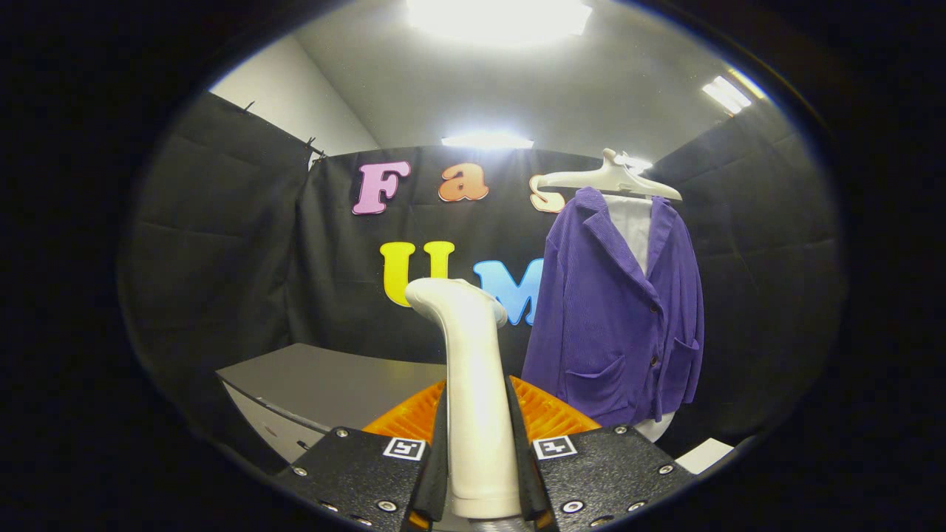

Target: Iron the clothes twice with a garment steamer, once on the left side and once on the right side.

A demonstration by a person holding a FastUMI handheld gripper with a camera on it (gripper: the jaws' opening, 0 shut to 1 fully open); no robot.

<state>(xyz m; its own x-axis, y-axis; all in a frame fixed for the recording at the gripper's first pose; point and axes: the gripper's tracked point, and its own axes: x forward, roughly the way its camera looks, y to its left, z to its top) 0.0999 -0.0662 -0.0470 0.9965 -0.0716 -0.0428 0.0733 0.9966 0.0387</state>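
With our gripper [479, 443] clamped on both sides of the white garment steamer [473, 384], we hold it upright, well short of the purple jacket [617, 318] on its hanger [610, 177], judging the first pass not yet begun and a carry rightward to the cloth next.

A white garment steamer [473, 369] stands upright between the jaws of the gripper [479, 473], both fingers pressed against the sides of its smooth, rounded handle. Its top bends forward into a nozzle head that points away toward the booth wall. Beyond it and off to the right hangs a purple ribbed jacket [621, 310], open at the collar over a white shirt [635, 229], with dark buttons and two front pockets. The jacket hangs from a white hanger [610, 177], well apart from the steamer.
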